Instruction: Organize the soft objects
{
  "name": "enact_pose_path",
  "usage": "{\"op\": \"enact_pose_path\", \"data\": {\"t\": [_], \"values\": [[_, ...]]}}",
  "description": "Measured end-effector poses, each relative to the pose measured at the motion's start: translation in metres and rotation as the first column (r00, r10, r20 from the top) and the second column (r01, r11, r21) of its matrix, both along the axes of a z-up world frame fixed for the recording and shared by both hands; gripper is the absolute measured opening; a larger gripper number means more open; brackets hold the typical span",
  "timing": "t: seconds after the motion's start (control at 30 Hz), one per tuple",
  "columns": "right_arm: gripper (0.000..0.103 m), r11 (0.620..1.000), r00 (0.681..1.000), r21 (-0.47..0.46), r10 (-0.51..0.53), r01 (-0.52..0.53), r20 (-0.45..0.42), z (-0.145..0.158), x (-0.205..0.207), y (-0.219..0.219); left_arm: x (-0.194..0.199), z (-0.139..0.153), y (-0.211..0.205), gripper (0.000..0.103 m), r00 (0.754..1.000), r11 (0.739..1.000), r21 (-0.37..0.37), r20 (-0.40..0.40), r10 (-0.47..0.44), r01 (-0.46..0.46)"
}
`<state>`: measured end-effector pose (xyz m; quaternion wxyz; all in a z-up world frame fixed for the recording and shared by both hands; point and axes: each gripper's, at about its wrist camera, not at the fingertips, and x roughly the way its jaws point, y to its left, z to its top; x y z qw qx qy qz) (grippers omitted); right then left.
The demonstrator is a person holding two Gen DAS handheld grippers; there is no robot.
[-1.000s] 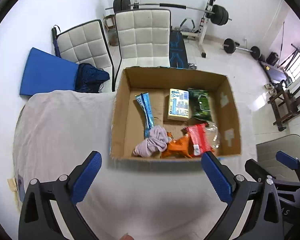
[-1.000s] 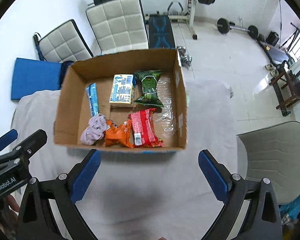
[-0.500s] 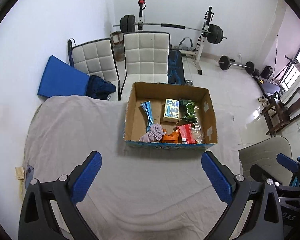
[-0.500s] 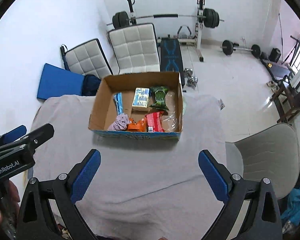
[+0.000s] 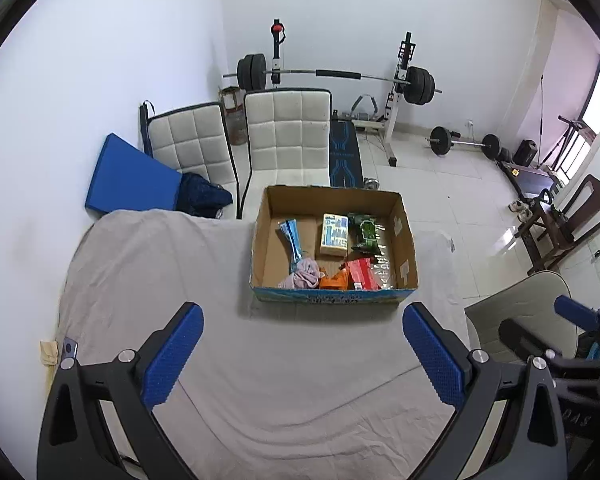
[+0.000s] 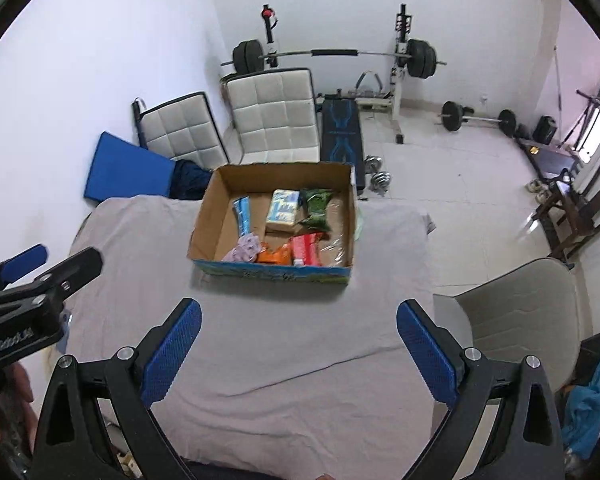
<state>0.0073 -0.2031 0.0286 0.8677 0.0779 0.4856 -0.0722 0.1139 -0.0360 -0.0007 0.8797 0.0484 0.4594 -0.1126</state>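
A cardboard box (image 5: 404, 240) (image 6: 204, 216) stands on the grey cloth-covered table (image 5: 148, 280) (image 6: 380, 280). Inside lie a pink cloth (image 5: 302, 278) (image 6: 246, 248), an orange packet (image 5: 334, 280) (image 6: 276, 255), a red packet (image 5: 362, 276) (image 6: 306, 250), a green packet (image 5: 364, 232) (image 6: 316, 206), a yellow-blue pack (image 5: 334, 234) (image 6: 285, 210), a blue wrapper (image 5: 292, 240) (image 6: 243, 210) and clear plastic (image 6: 334, 246). My left gripper (image 5: 298, 354) is open and empty, well back from the box. My right gripper (image 6: 298, 346) is open and empty, also held back; it shows at the left wrist view's right edge (image 5: 540, 332).
Two white padded chairs (image 5: 284, 136) (image 6: 272, 116) and a blue mat (image 5: 128, 178) stand behind the table. A beige chair (image 6: 512, 308) is at the table's right side. Gym weights (image 5: 340, 76) line the far wall. The left gripper's body (image 6: 32, 292) shows at left.
Both grippers have pulled up and back from the box, which now looks much smaller and farther. Both stayed open and empty. The box contents have not moved.
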Motion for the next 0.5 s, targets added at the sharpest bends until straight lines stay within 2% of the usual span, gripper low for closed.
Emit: {"op": "enact_pose_path", "data": {"t": [0.5], "values": [[0.1, 0.998, 0.997, -0.06, -0.022, 0.026, 0.079, 0.029, 0.009, -0.008, -0.002, 0.006, -0.006, 0.102, 0.999, 1.0, 0.007, 0.031, 0.008, -0.008]]}}
